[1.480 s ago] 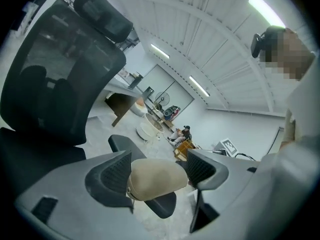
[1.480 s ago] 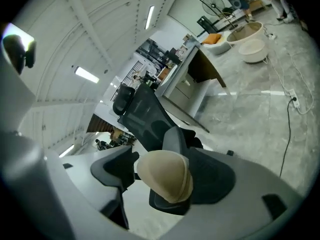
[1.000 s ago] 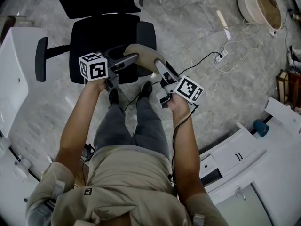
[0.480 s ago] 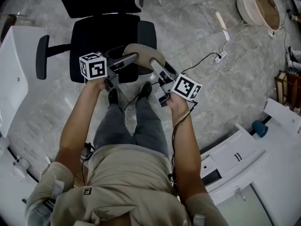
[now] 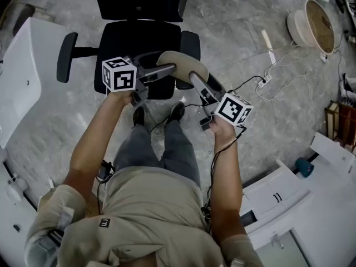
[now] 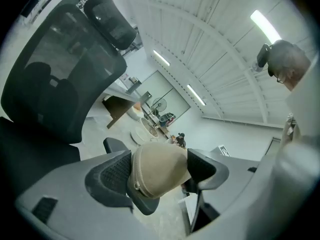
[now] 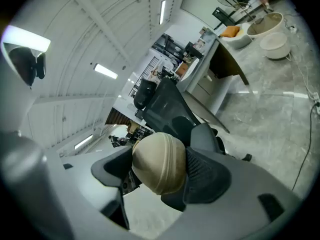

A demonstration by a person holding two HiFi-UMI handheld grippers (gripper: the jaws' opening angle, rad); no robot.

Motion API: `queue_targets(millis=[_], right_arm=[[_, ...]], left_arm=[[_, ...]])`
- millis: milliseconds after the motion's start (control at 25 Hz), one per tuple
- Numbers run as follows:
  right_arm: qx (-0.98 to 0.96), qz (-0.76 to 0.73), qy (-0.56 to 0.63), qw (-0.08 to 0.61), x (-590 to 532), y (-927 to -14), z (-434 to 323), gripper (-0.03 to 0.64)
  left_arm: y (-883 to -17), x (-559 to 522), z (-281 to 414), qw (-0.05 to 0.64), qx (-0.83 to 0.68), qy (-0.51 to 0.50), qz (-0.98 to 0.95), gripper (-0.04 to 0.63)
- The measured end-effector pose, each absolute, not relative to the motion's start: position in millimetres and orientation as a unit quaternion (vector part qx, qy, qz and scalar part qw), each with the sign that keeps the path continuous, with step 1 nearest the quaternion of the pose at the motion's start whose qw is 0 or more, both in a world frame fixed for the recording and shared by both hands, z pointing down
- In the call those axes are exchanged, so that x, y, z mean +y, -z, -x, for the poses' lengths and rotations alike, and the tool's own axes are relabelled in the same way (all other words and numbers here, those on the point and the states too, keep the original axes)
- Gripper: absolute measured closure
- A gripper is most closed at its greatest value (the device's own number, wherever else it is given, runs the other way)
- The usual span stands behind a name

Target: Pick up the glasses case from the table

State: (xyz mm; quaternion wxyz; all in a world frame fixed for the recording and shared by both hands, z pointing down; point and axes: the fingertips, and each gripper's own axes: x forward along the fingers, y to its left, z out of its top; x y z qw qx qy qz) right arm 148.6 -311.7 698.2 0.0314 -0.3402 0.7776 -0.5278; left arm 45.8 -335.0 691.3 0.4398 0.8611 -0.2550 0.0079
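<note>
Above the seat of the black office chair (image 5: 139,38), both tools are sharing one load, well clear of any desk.

- Far left: a white desk (image 5: 22,77) is sitting at the edge of the head view, apart from everything in hand.
- Left hand-held gripper (image 5: 166,70), with its marker cube (image 5: 119,74) toward the person, is reaching in from the left. In the left gripper view its jaws are clamping one end of the glasses case (image 6: 160,169), ribbed pads pressing on both sides.
- Middle: the tan, rounded glasses case (image 5: 181,65) is hanging in the air between the two tools, over the chair's front edge and in front of the person's feet. It is touching nothing but jaws.
- Right hand-held gripper (image 5: 196,81), with its cube (image 5: 233,108) trailing, is coming in from the right and gripping the case's other end. The right gripper view shows the domed end wedged between its pads (image 7: 200,176).
- Further right: a cable (image 5: 261,67) is lying on the grey marble floor (image 5: 239,15), and a round basket (image 5: 314,18) is sitting near the top corner.
</note>
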Motion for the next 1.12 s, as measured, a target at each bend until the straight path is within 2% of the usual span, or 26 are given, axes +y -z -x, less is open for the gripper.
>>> queue_targets(millis=[1120], right_arm=[[0.893, 0.301, 0.332, 0.029, -300, -444, -58, 0.282]], left_arm=[[-436, -310, 42, 0.266, -0.269, 0.054, -0.924, 0.242]])
